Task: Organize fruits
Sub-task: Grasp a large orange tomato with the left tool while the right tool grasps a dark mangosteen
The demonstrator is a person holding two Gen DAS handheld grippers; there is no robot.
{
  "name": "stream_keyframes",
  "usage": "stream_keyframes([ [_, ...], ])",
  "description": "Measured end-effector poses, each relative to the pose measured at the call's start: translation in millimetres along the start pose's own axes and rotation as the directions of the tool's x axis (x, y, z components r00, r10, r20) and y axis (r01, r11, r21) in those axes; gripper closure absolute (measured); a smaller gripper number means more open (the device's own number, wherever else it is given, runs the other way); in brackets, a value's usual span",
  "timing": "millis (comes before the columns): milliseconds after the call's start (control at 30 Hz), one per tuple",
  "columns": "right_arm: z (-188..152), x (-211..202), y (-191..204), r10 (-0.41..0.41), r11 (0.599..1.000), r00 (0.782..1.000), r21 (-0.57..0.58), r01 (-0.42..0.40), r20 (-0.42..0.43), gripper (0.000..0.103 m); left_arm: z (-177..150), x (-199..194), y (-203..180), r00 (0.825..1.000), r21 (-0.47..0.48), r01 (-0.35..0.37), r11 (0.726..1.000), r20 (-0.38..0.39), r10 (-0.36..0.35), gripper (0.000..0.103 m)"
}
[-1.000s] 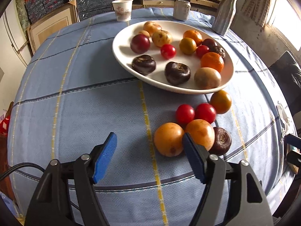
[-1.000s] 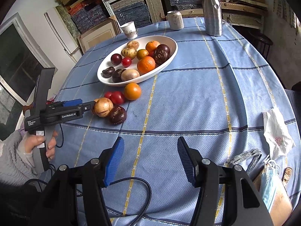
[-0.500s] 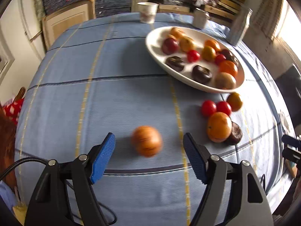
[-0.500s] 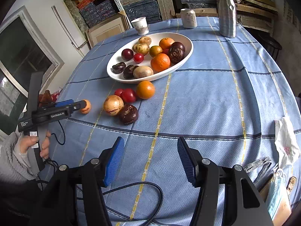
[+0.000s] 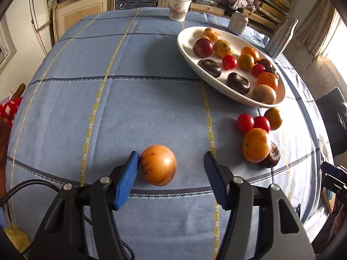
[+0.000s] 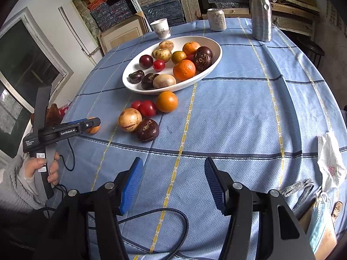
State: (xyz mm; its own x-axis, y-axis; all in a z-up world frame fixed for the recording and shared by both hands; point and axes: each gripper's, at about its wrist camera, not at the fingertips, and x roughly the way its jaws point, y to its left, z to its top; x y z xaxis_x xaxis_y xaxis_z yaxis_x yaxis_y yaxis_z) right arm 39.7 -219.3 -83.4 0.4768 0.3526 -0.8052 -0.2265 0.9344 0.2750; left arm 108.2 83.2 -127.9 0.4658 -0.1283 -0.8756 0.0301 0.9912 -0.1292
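A second ago the orange fruit (image 5: 157, 164) lay in the little heap of loose fruit (image 5: 258, 138) just below the white plate (image 5: 229, 95); now it sits alone on the blue cloth (image 5: 130, 108), well to the left of the plate. The left gripper (image 5: 171, 173) has moved over with it. Its jaws are closing around the fruit: the left pad (image 5: 128, 177) touches its skin, but the right pad is not on it yet, so it is not pinched. I think this fruit is being pulled away from the heap to start a new group. The right gripper (image 6: 173, 184) has stayed still in front of the plate, jaws spread with nothing between them. The side of the left gripper reads "GenRobot.AI". The paper cup (image 5: 179, 8) behind the plate has red marks too small to read.
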Motion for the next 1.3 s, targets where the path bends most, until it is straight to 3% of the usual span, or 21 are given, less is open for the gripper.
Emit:
stream_keyframes([
  [167,1.6,2.2,-0.6,0.006,1.000,1.000,0.003,-0.006,-0.004,0.043,-4.8,-1.0,9.7,1.000,-0.034,-0.003,0.999,-0.011,0.002,0.052],
  [333,3.6,7.0,5.1,0.019,1.000,1.000,-0.013,-0.019,-0.015,0.043,-11.6,-1.3,17.3,1.000,-0.051,-0.020,0.999,-0.018,0.019,0.052],
  [533,6.8,12.9,10.2,0.030,0.999,0.999,-0.027,-0.030,-0.026,0.043,-13.4,-3.1,25.7,1.000,-0.070,-0.018,0.997,-0.014,0.017,0.065],
  [967,32.7,56.4,29.0,0.024,0.991,0.998,-0.128,-0.031,-0.053,0.044,-13.8,-2.5,24.7,1.000,-0.063,-0.022,0.998,0.007,0.023,0.065],
  [1300,44.6,99.8,52.0,0.034,0.973,0.990,-0.220,-0.064,-0.136,0.052,-13.2,0.2,24.4,0.999,-0.059,-0.033,0.998,-0.004,0.033,0.065],
])
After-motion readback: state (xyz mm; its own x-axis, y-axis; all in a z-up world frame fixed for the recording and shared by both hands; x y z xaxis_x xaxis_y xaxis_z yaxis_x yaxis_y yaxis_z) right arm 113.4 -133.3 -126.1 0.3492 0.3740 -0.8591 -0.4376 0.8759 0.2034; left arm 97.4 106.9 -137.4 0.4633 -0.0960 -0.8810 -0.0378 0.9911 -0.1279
